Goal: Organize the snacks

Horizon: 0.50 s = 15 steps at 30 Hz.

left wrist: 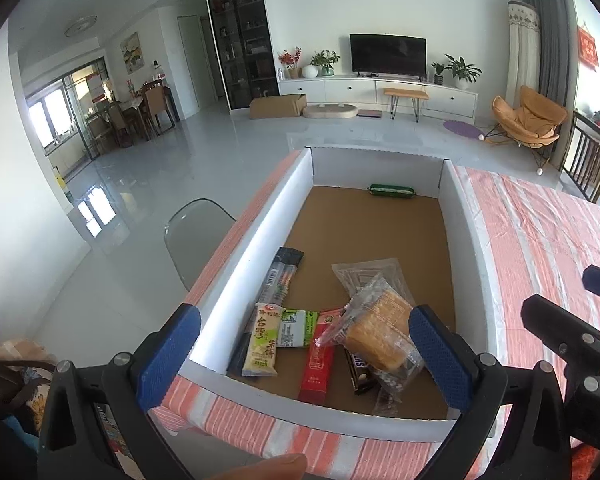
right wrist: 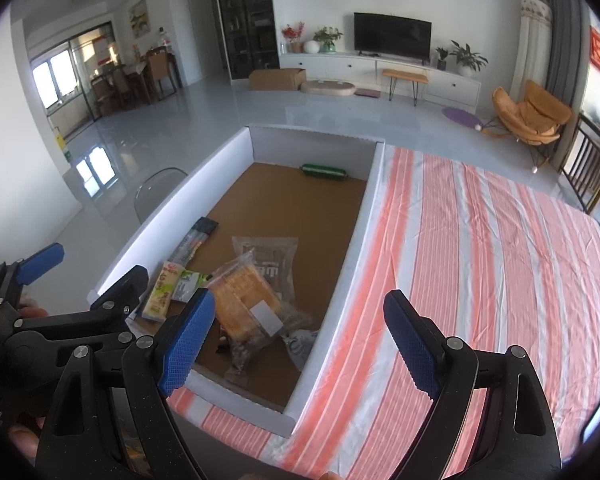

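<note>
A shallow white-walled cardboard box sits on the striped tablecloth. Near its front lie several snacks: a clear-wrapped bread on top, a yellow-green packet, a red bar, a dark striped stick pack and a clear bag. A green roll lies at the far end. My left gripper is open over the box's front edge, holding nothing. My right gripper is open beside it, over the box's right wall, empty.
The pink and white striped tablecloth stretches to the right of the box. A clear chair stands left of the table. Beyond lie a shiny floor, a TV unit and an orange lounge chair.
</note>
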Tool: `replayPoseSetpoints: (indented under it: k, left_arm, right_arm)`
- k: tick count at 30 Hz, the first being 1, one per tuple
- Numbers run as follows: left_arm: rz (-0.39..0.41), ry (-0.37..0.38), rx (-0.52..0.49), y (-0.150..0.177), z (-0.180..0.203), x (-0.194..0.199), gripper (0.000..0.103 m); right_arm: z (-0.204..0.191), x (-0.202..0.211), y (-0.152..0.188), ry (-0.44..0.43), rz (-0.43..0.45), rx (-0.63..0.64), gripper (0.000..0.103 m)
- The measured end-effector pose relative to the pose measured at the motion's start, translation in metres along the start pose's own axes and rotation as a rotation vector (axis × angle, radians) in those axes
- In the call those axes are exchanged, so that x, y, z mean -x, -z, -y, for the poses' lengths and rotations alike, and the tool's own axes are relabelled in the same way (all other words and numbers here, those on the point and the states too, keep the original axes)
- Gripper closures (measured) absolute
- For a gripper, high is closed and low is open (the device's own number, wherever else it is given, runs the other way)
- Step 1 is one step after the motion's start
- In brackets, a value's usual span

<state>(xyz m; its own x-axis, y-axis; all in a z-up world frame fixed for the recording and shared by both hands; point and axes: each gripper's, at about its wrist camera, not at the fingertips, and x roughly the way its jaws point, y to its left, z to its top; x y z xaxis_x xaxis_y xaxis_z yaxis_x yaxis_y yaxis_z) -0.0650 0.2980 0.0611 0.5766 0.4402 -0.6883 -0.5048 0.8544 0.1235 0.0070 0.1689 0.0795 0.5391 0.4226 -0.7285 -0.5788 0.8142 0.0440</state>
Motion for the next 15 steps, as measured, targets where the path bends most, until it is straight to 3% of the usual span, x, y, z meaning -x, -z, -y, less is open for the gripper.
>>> replayPoseSetpoints:
  k: [3, 15]
  left_arm:
    - [0.02, -0.049, -0.011, 0.0, -0.001, -0.003, 0.0]
    - [0.006, -0.046, 0.032, 0.0, -0.012, -0.012, 0.0]
  right_arm:
    - [-0.002, 0.0, 0.0, 0.015, 0.002, 0.012, 0.014]
    - [-0.002, -0.003, 0.002, 0.047, -0.008, 0.018, 0.014]
